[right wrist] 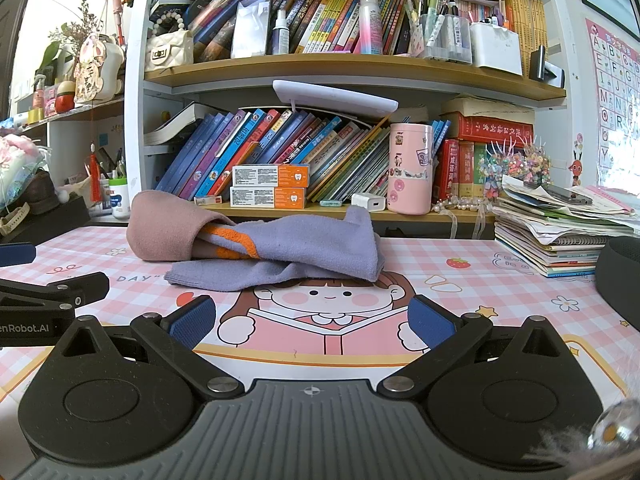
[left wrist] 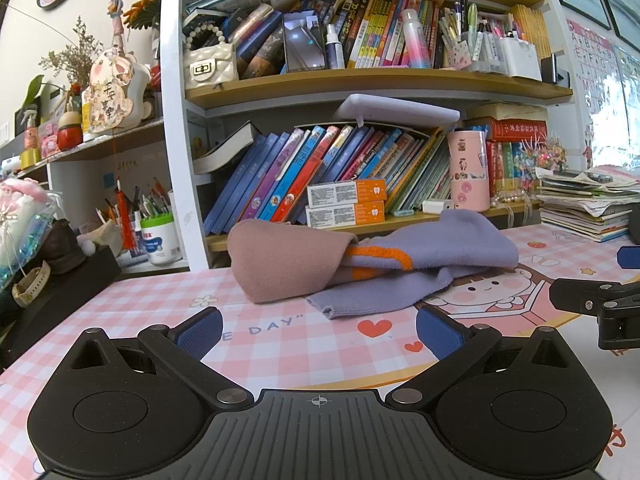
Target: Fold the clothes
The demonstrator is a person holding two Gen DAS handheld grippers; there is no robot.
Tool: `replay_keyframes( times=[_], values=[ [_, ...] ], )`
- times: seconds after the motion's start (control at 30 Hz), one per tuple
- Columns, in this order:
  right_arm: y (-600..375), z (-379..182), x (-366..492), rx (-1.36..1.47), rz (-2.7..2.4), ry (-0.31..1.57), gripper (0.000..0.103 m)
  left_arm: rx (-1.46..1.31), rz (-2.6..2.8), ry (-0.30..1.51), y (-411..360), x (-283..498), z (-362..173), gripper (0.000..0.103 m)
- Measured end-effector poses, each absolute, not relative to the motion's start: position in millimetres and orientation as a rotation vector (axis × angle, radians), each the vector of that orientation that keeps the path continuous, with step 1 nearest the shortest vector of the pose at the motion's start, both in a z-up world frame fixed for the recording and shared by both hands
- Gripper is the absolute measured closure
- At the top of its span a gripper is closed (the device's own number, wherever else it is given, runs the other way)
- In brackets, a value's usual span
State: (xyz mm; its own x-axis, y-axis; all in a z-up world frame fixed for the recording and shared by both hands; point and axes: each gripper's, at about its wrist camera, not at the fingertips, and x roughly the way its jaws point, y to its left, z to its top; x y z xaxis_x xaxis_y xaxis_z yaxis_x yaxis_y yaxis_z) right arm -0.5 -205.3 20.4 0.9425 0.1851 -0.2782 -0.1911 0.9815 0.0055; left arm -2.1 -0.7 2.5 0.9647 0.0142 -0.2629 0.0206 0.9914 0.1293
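**Q:** Where does the garment lie?

**A:** A crumpled garment (left wrist: 372,264) in lilac and dusty pink, with an orange stripe, sits in a heap on the pink checked mat (left wrist: 120,320) covering the bench, just in front of the bookshelf (left wrist: 360,84). From the right wrist view it rests above the cartoon girl printed on the mat, the pink part bunched up at the left, a flat lilac edge spread toward the camera.

**Q:** And the tools?

**A:** The left hand-held gripper (left wrist: 318,330) is held low over the mat with its blue pads spread wide, nothing between them. The right hand-held gripper (right wrist: 312,320) is likewise spread and empty. Both sit short of the cloth, not touching it.

**Q:** How should the cloth behave?

**A:** It looks like soft fleece or knit: light, limp, not slippery, nothing fragile. It will likely sag and drag when lifted at one point, so two holds seem wiser than one.

**Q:** Where to take hold?

**A:** Judging from both views, the flat lilac hem (right wrist: 208,278) nearest the cameras is the easiest pinch for one side; the far lilac corner (right wrist: 362,216) near the pink canister (right wrist: 411,168) could serve the other. The folding itself appears not yet begun; the heap needs spreading flat first.
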Motion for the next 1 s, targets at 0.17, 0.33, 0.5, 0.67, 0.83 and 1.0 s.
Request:
replay_keyframes(
  times=[0.17,0.33,0.5,0.67,0.83,1.0],
  values=[
    [-205.3,20.9,-0.7,-0.021,0.193,0.282,0.000,0.130,-0.007,0.267,-0.1,-2.1,2.3,0.000],
    [-205.2,21.1,-0.5,-0.021,0.193,0.282,0.000,0.129,-0.007,0.265,-0.3,-2.6,2.1,0.000],
    [-205.2,21.3,-0.4,-0.020,0.193,0.282,0.000,0.129,-0.008,0.266,-0.3,-2.7,2.1,0.000],
    [-206.8,21.6,0.6,-0.020,0.193,0.282,0.000,0.130,-0.009,0.266,0.1,-3.0,1.7,0.000],
    [-205.1,21.3,-0.5,-0.020,0.193,0.282,0.000,0.131,-0.008,0.266,0.1,-2.8,1.7,0.000],
    [-205.4,21.5,-0.3,-0.019,0.192,0.282,0.000,0.131,-0.009,0.265,0.0,-2.7,1.7,0.000]
  ],
)
